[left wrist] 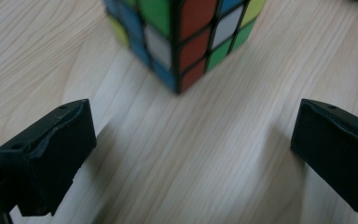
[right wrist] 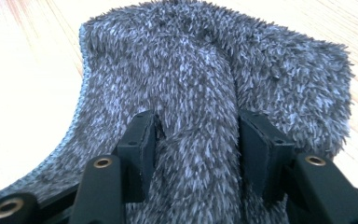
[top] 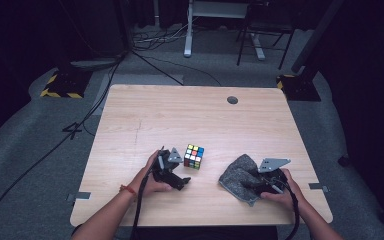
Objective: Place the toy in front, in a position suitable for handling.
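Grey fuzzy cloth [right wrist: 205, 93] lies right of the Rubik's cube [top: 194, 156] — right gripper [right wrist: 196, 140] pinches a raised fold, not yet lifted. Left gripper [left wrist: 191, 154], jaws wide apart, faces the cube, grasping nothing — that pickup seems left.

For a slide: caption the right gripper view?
Right gripper pinching a raised fold of grey fluffy cloth on the wooden table.

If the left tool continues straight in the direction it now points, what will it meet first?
Most likely the multicoloured puzzle cube on the light wooden table. It stands just ahead of the left tool, whose jaws are wide open with only bare wood between them. How far ahead is unclear.
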Tool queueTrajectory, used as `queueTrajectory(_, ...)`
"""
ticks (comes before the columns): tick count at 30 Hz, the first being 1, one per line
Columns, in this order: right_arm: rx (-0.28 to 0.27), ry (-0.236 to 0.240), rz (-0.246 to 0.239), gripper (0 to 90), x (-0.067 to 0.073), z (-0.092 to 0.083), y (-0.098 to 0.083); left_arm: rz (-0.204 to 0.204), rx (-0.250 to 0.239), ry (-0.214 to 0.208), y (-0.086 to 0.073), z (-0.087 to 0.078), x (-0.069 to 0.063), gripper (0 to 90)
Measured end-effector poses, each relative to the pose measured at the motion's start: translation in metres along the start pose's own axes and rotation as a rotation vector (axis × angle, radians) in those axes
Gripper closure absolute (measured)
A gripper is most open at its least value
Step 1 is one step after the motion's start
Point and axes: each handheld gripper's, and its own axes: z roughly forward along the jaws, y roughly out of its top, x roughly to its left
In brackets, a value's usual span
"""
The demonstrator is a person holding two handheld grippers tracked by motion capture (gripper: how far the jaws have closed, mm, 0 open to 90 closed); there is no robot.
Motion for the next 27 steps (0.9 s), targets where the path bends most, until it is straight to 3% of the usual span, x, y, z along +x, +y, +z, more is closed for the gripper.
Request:
queueTrajectory(4,0.0,-0.013,0.007,48.5,-0.001,-0.002,-0.002,-0.002,-0.003,0.006,0.019,0.016,-0.01,0.3)
queueTrajectory(9,-0.008,-0.026,0.016,48.3,-0.005,-0.004,-0.005,-0.024,-0.008,0.027,0.028,0.024,-0.01,0.8)
queueTrajectory(14,-0.012,-0.021,0.013,48.3,-0.006,-0.004,-0.006,-0.053,-0.022,0.052,0.034,0.029,-0.007,7.5)
queueTrajectory(16,-0.013,-0.022,0.013,48.3,-0.006,-0.004,-0.006,-0.036,-0.034,0.041,0.035,0.029,-0.003,10.2)
queueTrajectory(19,-0.017,-0.017,0.012,48.3,-0.007,-0.004,-0.006,-0.008,-0.061,0.031,0.035,0.027,0.001,22.8)
queueTrajectory(22,-0.019,-0.017,0.01,48.3,-0.007,-0.004,-0.007,-0.004,-0.098,-0.007,0.031,0.023,0.005,26.5)
queueTrajectory(27,-0.027,-0.012,0.006,48.3,-0.007,-0.004,-0.008,0.03,-0.106,-0.012,0.027,0.019,0.007,32.9)
